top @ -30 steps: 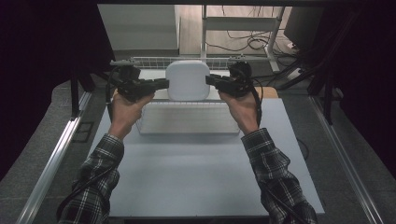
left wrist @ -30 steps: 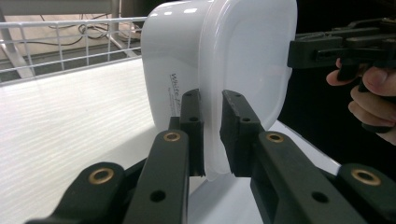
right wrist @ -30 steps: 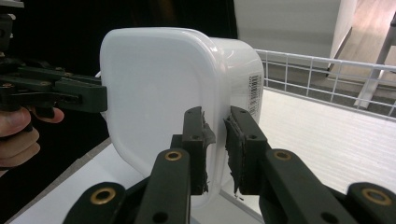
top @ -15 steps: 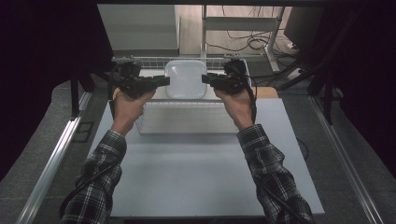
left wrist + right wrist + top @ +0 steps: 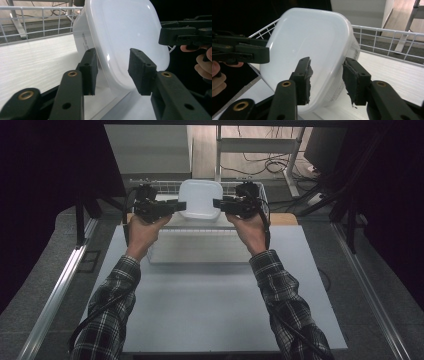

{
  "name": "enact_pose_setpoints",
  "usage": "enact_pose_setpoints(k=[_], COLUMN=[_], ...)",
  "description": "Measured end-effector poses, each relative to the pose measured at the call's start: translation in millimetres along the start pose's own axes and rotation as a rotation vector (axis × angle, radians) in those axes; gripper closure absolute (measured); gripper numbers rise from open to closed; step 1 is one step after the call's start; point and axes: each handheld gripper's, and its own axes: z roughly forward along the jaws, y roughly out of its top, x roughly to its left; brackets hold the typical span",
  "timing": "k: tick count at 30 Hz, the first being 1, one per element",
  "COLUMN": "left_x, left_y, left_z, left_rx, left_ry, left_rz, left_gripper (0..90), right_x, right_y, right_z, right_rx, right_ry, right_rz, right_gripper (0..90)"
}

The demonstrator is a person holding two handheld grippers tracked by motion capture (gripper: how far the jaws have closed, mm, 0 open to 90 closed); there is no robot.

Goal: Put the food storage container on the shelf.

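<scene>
Two grippers, left [image 5: 172, 208] and right [image 5: 224, 205], pinch opposite rims of a white plastic tub [image 5: 200, 198] tipped bottom-up between their fingers above the wire basket [image 5: 150, 185]; likely light, stiff, slick, so rim grip suits.

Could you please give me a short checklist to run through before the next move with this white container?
1. Left gripper straddles the white container rim: ok, a jaw stands on each side of its wall.
2. Right gripper likewise straddles the opposite rim: ok.
3. Jaws firmly clamped: cannot tell; gaps show beside the pads in both gripper views.
4. Container's attitude: not ok if level is wanted; it is tipped, its broad flat face toward the person.
5. Wire basket behind the container: ok, its rim stands apart from the grippers.
6. Container contents: cannot tell, the inside is hidden.
</scene>
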Motion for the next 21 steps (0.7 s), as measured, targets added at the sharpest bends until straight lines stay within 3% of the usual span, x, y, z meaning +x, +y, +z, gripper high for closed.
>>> enact_pose_setpoints(k=[3,7,13,18,21], left_x=[-0.7,-0.6,-1.5,3.5,3.3], left_y=[1.0,2.6,3.5,5.8,4.5], left_z=[2.8,4.4,4.7,3.7,3.8], left_rx=[0.002,0.005,0.012,0.014,0.015], left_ry=[0.020,0.020,0.023,0.029,0.005], left_rz=[0.003,-0.012,-0.011,-0.017,-0.033], left_gripper=[53.9,48.1,46.8,46.5,48.4], right_x=[-2.8,-6.0,-8.4,-1.0,3.6], right_y=[0.0,1.4,1.9,1.4,1.6], right_z=[2.3,7.2,8.7,9.4,10.0], right_rx=[-0.001,0.000,-0.001,0.013,0.017], right_ry=[-0.005,-0.046,-0.030,-0.017,-0.034], right_rz=[0.006,0.003,0.028,0.015,-0.006], right_gripper=[51.5,46.8,50.0,50.1,49.4])
